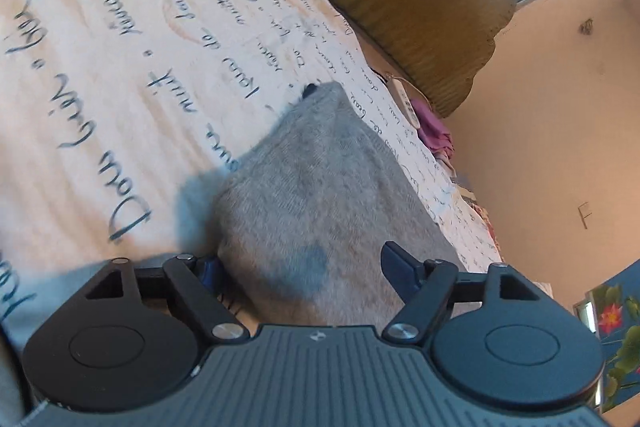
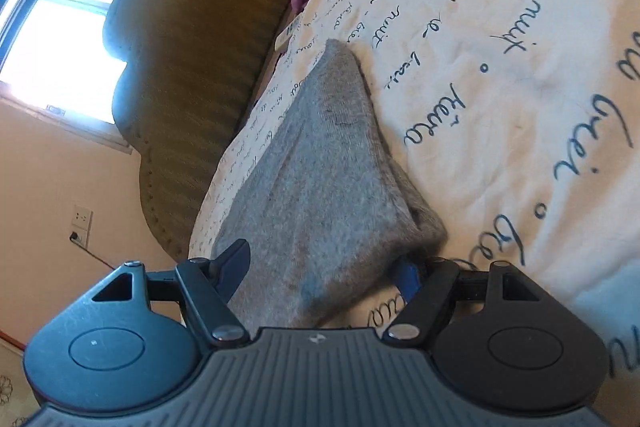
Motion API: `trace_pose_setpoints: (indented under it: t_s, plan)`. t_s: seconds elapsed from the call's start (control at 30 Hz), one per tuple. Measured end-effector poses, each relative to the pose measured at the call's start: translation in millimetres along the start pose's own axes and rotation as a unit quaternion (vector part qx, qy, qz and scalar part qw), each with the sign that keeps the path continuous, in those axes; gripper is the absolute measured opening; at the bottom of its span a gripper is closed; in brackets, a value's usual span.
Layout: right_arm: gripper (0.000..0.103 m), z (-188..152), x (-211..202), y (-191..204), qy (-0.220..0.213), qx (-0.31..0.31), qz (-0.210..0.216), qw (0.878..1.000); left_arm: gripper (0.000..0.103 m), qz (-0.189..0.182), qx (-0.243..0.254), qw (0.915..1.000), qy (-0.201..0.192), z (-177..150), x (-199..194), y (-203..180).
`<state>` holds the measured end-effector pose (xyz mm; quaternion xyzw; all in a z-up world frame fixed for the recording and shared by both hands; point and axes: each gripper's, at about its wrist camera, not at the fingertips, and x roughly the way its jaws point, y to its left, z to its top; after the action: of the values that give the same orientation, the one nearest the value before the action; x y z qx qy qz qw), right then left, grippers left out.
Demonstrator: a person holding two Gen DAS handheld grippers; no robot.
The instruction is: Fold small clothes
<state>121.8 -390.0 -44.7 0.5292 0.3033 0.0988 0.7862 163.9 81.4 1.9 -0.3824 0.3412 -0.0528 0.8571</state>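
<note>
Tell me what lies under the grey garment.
The grey garment rests on the white script-printed bedspread. Whatever lies beneath its middle is covered; both grippers straddle its near edge.

Your left tool point(image 1: 303, 269) has a grey ribbed housing with a small pale logo at its front edge, flanked by two black rounded discs, each with a raised oval. Black link arms pinned with silver screws run forward to dark blue fingers point(image 1: 398, 264). Your right tool point(image 2: 326, 267) is built the same: ribbed grey body, black discs, silver pivots, triangular cut-outs, navy fingers point(image 2: 232, 265).
</note>
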Motion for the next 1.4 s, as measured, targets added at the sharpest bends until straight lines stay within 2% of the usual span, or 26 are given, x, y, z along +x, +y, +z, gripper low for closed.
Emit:
trace_pose_setpoints:
  t_s: [0.03, 0.07, 0.1, 0.13, 0.23, 0.37, 0.53, 0.7, 0.83, 0.93, 1.03, 1.07, 1.1, 1.13, 1.2, 1.23, 1.27, 1.3, 1.33, 1.4]
  plan:
    - [0.072, 1, 3, 1, -0.012, 0.000, 0.007, 1.000, 0.061, 0.015, 0.008, 0.9998, 0.000, 2, 4, -4]
    - [0.046, 1, 8, 2, -0.022, -0.002, 0.010, 1.000, 0.030, 0.032, 0.014, 0.9994, 0.010, 3, 10, -5]
    - [0.024, 2, 14, 2, -0.017, -0.004, 0.007, 1.000, 0.011, 0.042, 0.018, 0.9986, 0.029, 5, 17, -6]
    - [0.006, 2, 19, 1, -0.012, -0.002, 0.003, 1.000, 0.009, 0.048, 0.023, 0.9979, 0.037, 6, 21, -7]
    - [0.006, -1, 23, 2, -0.028, -0.016, -0.002, 0.999, 0.008, 0.056, 0.059, 0.9966, 0.015, 5, 11, -17]
    - [0.006, -1, 4, 21, -0.049, -0.050, 0.024, 0.997, 0.008, 0.020, 0.062, 0.9978, -0.004, 16, -16, -29]
    - [0.006, 0, -32, 45, -0.056, -0.071, 0.062, 0.994, 0.008, -0.010, 0.072, 0.9973, -0.006, 21, -54, -39]
    - [0.006, -29, -81, 57, -0.040, -0.091, 0.088, 0.991, 0.008, -0.040, 0.083, 0.9956, 0.016, 2, -119, -26]
    - [0.006, -69, -122, 41, -0.012, -0.068, 0.087, 0.994, 0.008, -0.020, 0.076, 0.9961, 0.040, -26, -153, 6]
    - [0.006, -97, -140, 17, 0.004, -0.038, 0.069, 0.997, 0.009, 0.007, 0.075, 0.9948, 0.067, -46, -153, 31]
    - [0.009, -110, -136, -3, 0.022, -0.025, 0.020, 0.999, 0.015, 0.041, 0.107, 0.9885, 0.098, -59, -133, 47]
    - [0.013, -109, -134, -7, 0.026, -0.023, -0.005, 0.999, 0.021, 0.040, 0.118, 0.9878, 0.093, -59, -135, 49]
    - [0.014, -105, -136, -8, 0.029, -0.022, -0.028, 0.999, 0.027, 0.041, 0.127, 0.9873, 0.087, -57, -141, 49]
    - [0.014, -100, -141, -8, 0.025, -0.020, -0.032, 0.999, 0.030, 0.043, 0.138, 0.9865, 0.077, -53, -151, 47]
    - [0.022, -87, -160, -4, 0.000, -0.027, -0.024, 0.999, 0.043, 0.068, 0.167, 0.9832, 0.026, -41, -175, 41]
    - [0.041, -78, -175, 1, -0.031, -0.042, -0.026, 0.998, 0.047, 0.074, 0.178, 0.9813, -0.007, -34, -187, 39]
    - [0.068, -71, -185, 6, -0.062, -0.062, -0.027, 0.996, 0.057, 0.077, 0.187, 0.9788, -0.033, -27, -194, 35]
    - [0.078, -62, -192, 14, -0.087, -0.087, -0.025, 0.992, 0.066, 0.077, 0.201, 0.9748, -0.058, -18, -199, 26]
    - [0.082, -53, -191, 25, -0.096, -0.111, -0.027, 0.989, 0.071, 0.076, 0.213, 0.9713, -0.075, -10, -197, 17]
    - [0.082, -34, -175, 46, -0.085, -0.157, -0.030, 0.983, 0.086, 0.075, 0.246, 0.9621, -0.090, 4, -174, -6]
